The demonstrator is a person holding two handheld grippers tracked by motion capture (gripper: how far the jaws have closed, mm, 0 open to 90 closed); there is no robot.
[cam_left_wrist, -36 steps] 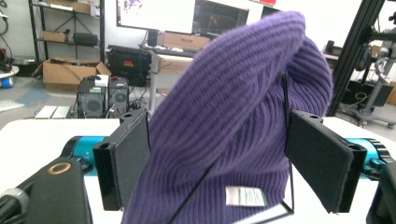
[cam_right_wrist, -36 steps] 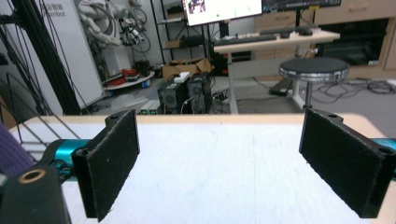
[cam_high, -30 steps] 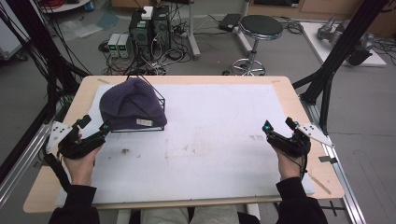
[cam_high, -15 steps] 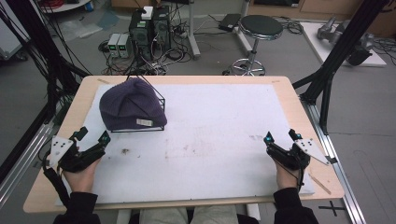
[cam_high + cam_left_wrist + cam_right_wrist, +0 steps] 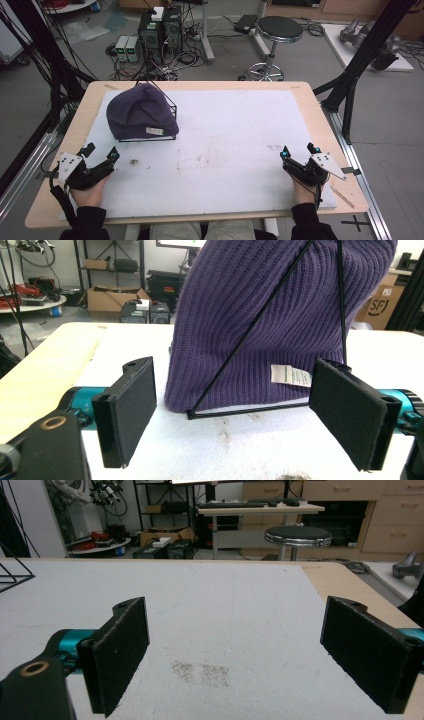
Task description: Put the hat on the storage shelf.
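A purple knitted beanie (image 5: 141,111) with a small white label (image 5: 154,131) is draped over a black wire stand (image 5: 170,114) at the far left of the white mat (image 5: 230,135). In the left gripper view the beanie (image 5: 280,320) and the wire stand (image 5: 260,325) rise close ahead of the jaws. My left gripper (image 5: 102,151) is open, low on the mat's near left, a short way in front of the beanie. My right gripper (image 5: 298,150) is open at the near right, nothing between its jaws. Both open gaps face bare mat (image 5: 225,625).
The wooden table's edge (image 5: 200,220) runs just behind my hands. Faint dirt marks (image 5: 202,674) stain the mat ahead of the right gripper. Beyond the far edge stand computer boxes (image 5: 160,25) with cables, a round stool (image 5: 279,30), and black frame posts (image 5: 360,65).
Both hands have drawn back toward the near edge of the table. The left gripper has slid away from the beanie. Both stay open.
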